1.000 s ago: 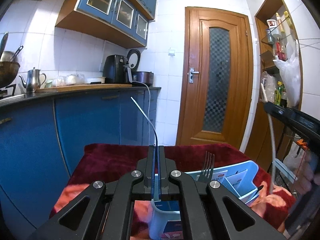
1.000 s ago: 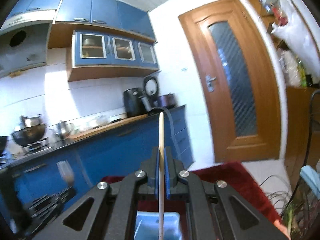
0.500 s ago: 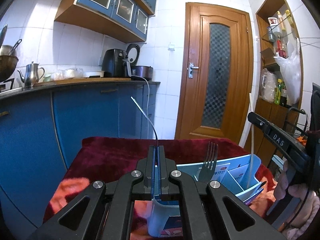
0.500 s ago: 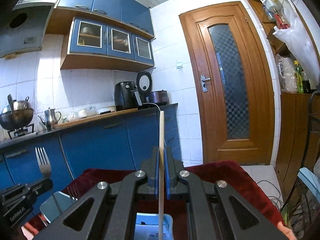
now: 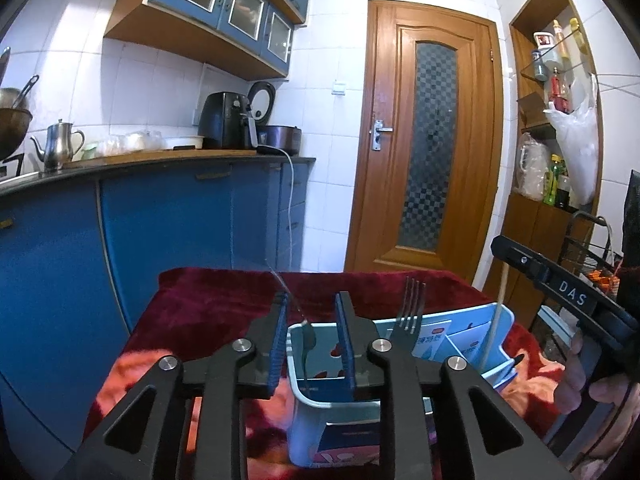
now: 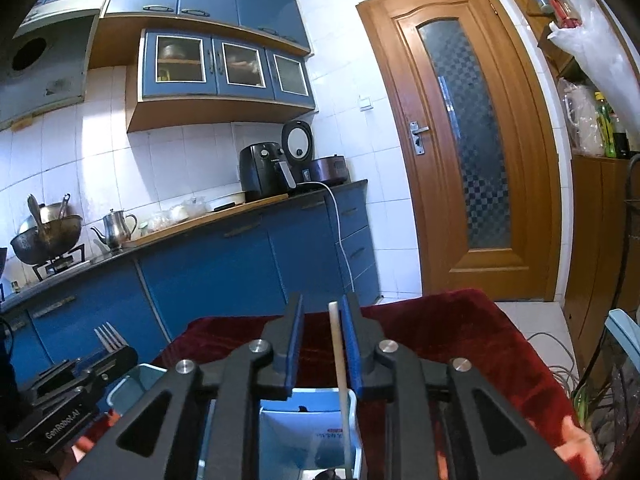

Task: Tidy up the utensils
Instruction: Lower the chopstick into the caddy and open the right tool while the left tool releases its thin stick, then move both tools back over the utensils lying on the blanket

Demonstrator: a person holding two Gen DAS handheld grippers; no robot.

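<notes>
Blue kitchen cabinets (image 5: 160, 220) and a wooden door (image 5: 430, 140) stand behind a table draped in dark red velvety cloth (image 5: 224, 296). On it sits a pale blue plastic divided utensil caddy (image 5: 472, 332). A steel fork (image 5: 410, 312) stands tines-up in one compartment. The left gripper (image 5: 310, 320) is opening, a thin metal spoon (image 5: 306, 344) loose between its pads, over another compartment. The right gripper (image 6: 322, 332) is opening around a pale wooden chopstick (image 6: 340, 360) standing in the caddy.

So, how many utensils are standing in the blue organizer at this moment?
3. A thin metal utensil in the near compartment, between the opening left gripper pads; a fork in the middle; a chopstick at the far right end. Others may lie hidden lower inside the organizer.
</notes>
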